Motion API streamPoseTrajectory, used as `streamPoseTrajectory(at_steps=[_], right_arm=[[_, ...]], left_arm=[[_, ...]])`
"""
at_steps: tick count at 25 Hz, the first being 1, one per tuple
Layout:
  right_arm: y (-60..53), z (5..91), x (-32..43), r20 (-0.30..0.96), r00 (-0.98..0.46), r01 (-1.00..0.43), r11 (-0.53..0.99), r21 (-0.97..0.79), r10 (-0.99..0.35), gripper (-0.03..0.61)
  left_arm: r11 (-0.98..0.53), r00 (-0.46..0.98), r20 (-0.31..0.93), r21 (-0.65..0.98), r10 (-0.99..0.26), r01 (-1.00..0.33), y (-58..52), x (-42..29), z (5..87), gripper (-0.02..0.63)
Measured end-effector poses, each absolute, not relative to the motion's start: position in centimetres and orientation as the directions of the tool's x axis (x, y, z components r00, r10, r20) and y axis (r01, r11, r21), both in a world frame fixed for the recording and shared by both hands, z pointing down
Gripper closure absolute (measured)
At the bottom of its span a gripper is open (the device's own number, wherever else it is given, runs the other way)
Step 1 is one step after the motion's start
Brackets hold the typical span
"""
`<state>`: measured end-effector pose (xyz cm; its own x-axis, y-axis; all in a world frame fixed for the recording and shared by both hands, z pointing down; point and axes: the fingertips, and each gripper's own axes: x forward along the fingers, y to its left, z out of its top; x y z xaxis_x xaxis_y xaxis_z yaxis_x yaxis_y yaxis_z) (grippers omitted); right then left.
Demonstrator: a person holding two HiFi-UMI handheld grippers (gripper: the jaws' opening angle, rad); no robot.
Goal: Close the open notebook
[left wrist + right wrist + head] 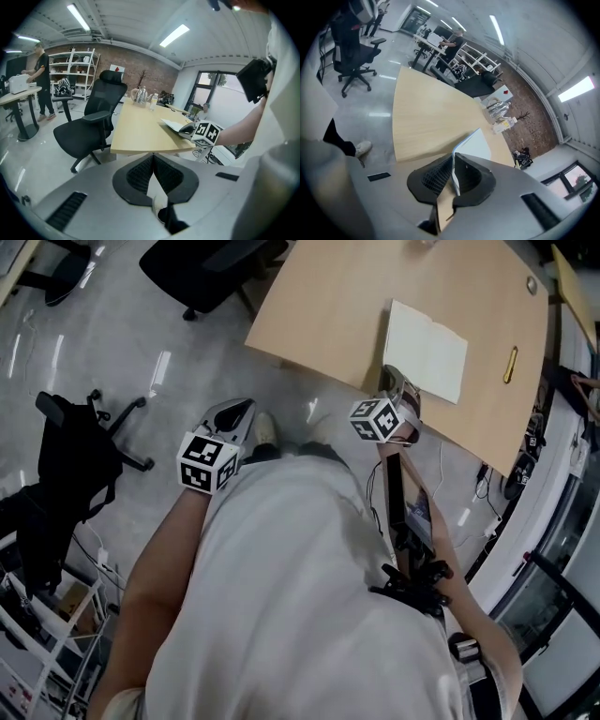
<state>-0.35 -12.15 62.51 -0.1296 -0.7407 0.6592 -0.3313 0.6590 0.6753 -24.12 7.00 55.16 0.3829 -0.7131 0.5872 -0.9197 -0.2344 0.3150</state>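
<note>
While the right gripper (396, 381) angles down at the surface (319, 306) edge, its fingers pinch the notebook's (427, 351) near corner, upper right; left gripper (234, 416) hangs mid-frame over the floor, fingers together, empty.

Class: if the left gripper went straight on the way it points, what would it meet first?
Probably the near edge of the light wooden table, though depth is unclear.
</note>
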Motion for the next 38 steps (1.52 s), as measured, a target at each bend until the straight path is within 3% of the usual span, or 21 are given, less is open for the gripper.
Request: streamPoseTrajectory(at_steps=[10,20,38], right_arm=[[-11.7,57.0,2.1,0.573,-0.189,-0.547,0.570,0.613,-0.798,0.549],[-12.8,53.6,8.9,0.500,-0.123,-0.668,0.444,0.597,-0.857,0.549],[-14.8,58.6,19.9,0.614,-0.016,-0.813,0.368,0.451,-0.789,0.546]], left_arm=[[-0.357,0.474,0.553,0.314,-0.685,-0.880,4.3,-20.8,54.7,0.607],[-0.442,0.527,0.544,0.291,-0.653,-0.849,2.1,-16.2,53.5,0.608],[-0.449,0.500,0.586,0.245,-0.637,-0.859,1.7,-12.8,53.2,0.609]])
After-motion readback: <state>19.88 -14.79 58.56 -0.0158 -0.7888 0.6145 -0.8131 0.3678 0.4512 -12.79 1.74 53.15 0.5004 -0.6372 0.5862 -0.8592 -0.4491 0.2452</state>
